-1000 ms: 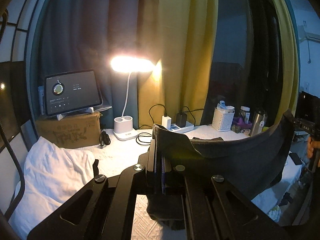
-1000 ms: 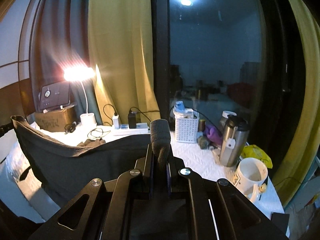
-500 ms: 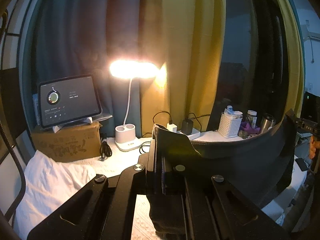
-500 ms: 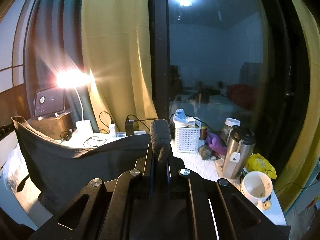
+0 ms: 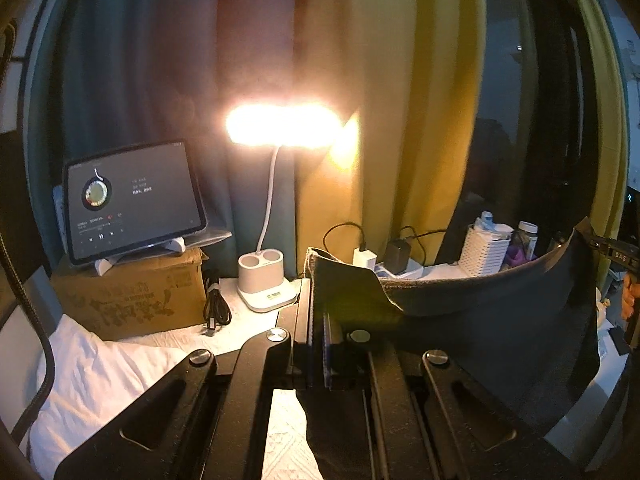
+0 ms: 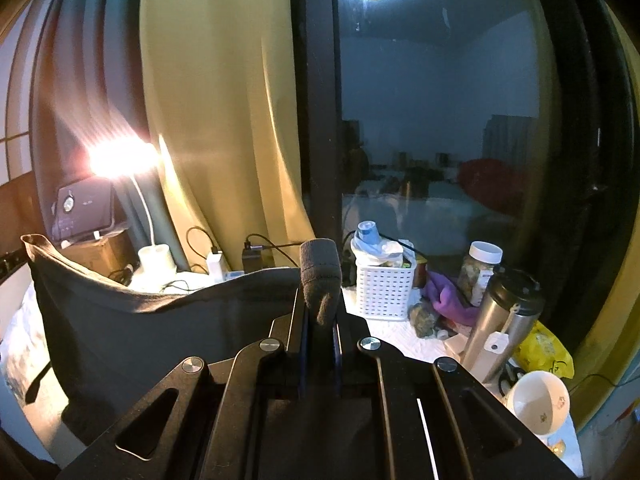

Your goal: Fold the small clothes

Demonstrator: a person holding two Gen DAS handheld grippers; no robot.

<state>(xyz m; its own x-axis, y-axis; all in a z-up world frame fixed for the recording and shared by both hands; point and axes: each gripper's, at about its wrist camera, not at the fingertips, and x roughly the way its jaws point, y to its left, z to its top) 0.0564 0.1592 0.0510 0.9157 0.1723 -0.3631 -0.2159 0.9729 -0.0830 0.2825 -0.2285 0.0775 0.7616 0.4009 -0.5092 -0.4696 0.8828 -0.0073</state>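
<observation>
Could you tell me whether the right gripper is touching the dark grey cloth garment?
Touching. In the right wrist view the right gripper is shut on a bunched corner of the dark grey cloth garment, which sticks up between its fingers.

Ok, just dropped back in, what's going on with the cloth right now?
A person holds a dark grey garment stretched in the air between two handheld grippers. The left gripper is shut on one top corner, and the right gripper is shut on the other, with a bunched bit of fabric poking up between its fingers. The cloth hangs over the white-covered surface, in front of the lit desk lamp. No fold is made yet.
</observation>
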